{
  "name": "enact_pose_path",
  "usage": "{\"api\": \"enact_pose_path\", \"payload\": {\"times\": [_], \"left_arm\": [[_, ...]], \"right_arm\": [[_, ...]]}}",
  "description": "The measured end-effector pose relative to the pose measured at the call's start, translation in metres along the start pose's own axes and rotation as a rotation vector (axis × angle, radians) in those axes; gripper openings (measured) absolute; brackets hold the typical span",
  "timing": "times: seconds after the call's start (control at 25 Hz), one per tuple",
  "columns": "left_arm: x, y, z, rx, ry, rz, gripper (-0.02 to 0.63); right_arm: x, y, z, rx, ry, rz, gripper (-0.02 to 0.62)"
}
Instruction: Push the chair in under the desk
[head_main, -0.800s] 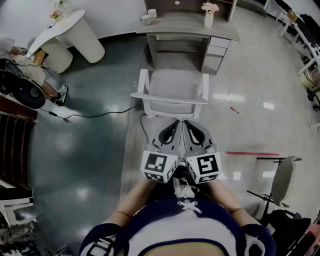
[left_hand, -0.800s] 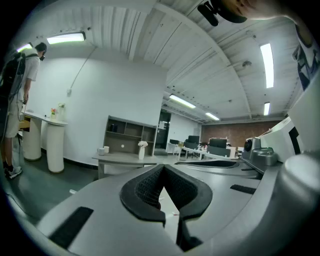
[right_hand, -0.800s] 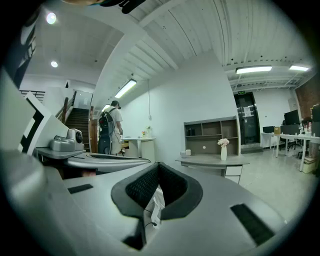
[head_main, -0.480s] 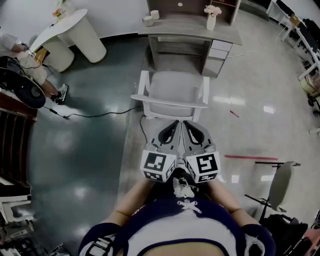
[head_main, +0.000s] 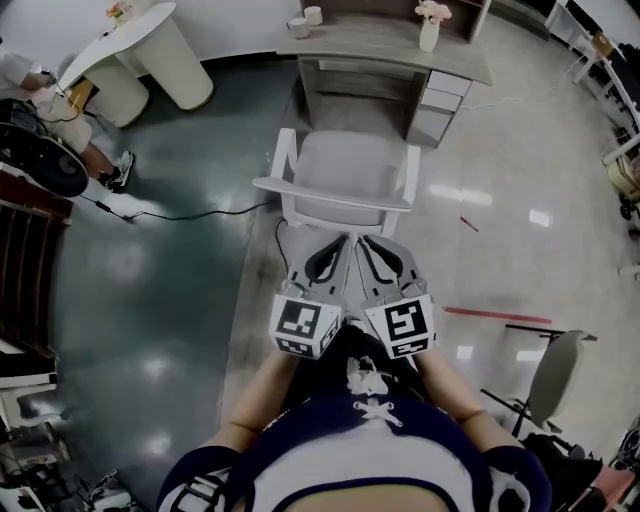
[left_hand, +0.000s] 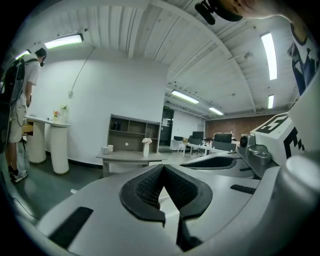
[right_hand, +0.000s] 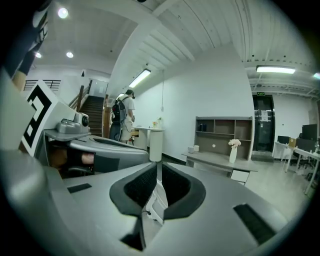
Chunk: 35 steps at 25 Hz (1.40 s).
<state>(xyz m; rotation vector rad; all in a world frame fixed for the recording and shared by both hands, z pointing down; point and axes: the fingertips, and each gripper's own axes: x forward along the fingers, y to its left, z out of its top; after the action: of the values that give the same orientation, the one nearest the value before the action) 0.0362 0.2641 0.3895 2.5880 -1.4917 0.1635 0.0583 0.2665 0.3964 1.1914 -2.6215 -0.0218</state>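
The chair (head_main: 345, 175) is standing in front of the desk (head_main: 385, 48), pulled out from it. Its seat is facing the desk opening and its back rail (head_main: 335, 197) is facing away from the desk, toward the person. A strip of bare floor (head_main: 340, 112) is showing between the chair's front edge and the desk opening, leaving room for travel toward the desk. The drawers (head_main: 432, 105) are bounding the opening on the desk's right side, and the chair is lining up with the open part to their left. A black cable (head_main: 190, 212) is lying on the floor out from the desk's left side and passing the chair's left rear leg. The left gripper (head_main: 343, 243) and the right gripper (head_main: 367, 243) are hovering side by side behind the chair, on the side away from the desk, near the back rail and apart from it. Both are holding their jaws pressed together with nothing between them. Compared with the earlier frames, the desk is sitting higher in the head view and both grippers are sitting slightly higher too. The chair is showing no clear shift relative to the desk.
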Motion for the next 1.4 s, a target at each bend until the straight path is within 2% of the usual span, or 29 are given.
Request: {"api": "enact_pose_path", "payload": {"times": [0.24, 0.6, 0.8, 1.16, 1.4], "left_arm": [[0.015, 0.013, -0.022, 0.007, 0.082, -0.055, 0.009], [0.054, 0.048, -0.047, 0.144, 0.207, -0.103, 0.011], [0.074, 0.058, -0.064, 0.198, 0.281, -0.164, 0.078], [0.089, 0.082, -0.098, 0.287, 0.416, -0.194, 0.12], [0.094, 0.097, -0.118, 0.393, 0.486, -0.212, 0.146]], "right_arm": [[0.016, -0.004, -0.027, 0.025, 0.092, 0.056, 0.012], [0.06, -0.023, -0.052, 0.004, 0.199, 0.05, 0.012], [0.086, -0.028, -0.066, -0.01, 0.262, 0.059, 0.012], [0.115, -0.03, -0.093, -0.059, 0.377, 0.087, 0.017], [0.13, -0.028, -0.108, -0.107, 0.447, 0.1, 0.064]]}}
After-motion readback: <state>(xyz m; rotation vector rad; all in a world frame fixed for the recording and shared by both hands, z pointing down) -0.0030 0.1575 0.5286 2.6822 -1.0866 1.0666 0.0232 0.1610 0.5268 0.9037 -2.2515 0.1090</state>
